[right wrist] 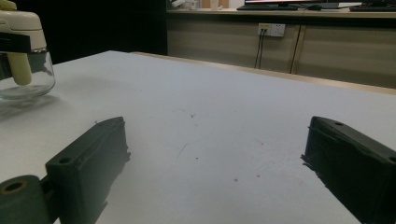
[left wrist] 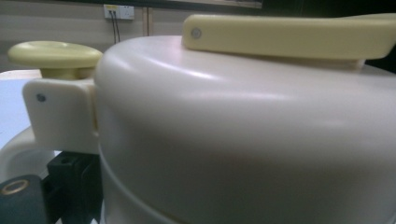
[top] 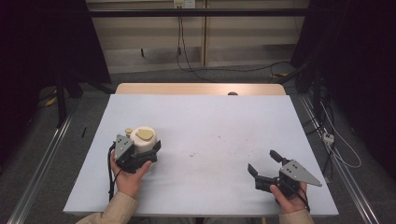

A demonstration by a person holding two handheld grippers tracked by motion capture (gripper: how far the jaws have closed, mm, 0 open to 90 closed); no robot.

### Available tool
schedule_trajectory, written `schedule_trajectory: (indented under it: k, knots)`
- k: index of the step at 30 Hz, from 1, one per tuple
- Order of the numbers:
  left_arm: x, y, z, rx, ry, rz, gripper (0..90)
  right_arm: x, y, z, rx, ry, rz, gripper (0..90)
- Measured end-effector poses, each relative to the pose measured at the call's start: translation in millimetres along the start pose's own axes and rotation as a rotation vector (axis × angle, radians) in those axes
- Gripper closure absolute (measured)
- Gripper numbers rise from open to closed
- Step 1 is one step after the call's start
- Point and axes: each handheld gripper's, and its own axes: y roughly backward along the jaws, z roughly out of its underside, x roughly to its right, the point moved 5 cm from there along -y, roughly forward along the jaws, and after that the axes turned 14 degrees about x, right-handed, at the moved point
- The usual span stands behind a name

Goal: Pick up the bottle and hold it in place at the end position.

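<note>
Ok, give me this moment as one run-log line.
left hand-held gripper: closed around cream lidded glass container | right hand-held gripper: open, holding nothing, near right edge of white table | container: upright, lid on

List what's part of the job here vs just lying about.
In the job:
- cream container with glass base and yellow lid handle
- left tool, clamped round the container
- right tool, jaws open, resting apart on the table

Lying about:
- cables on the floor behind
- white plug strip right of the table
</note>
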Motion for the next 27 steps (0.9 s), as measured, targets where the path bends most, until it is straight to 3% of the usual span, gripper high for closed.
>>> schedule_trajectory:
  k: [12, 27]
  knots:
    - [3.4, -7.3, -2.8, 0.017, -0.003, 0.02, 6.0, -0.6, -0.3, -0.1, 0.001, 0.001, -0.003, 5.0]
    - [19.9, -24.5, -4.7, 0.008, 0.001, 0.111, 6.0, -1.1, -0.9, 0.3, -0.001, 0.001, -0.007, 4.9]
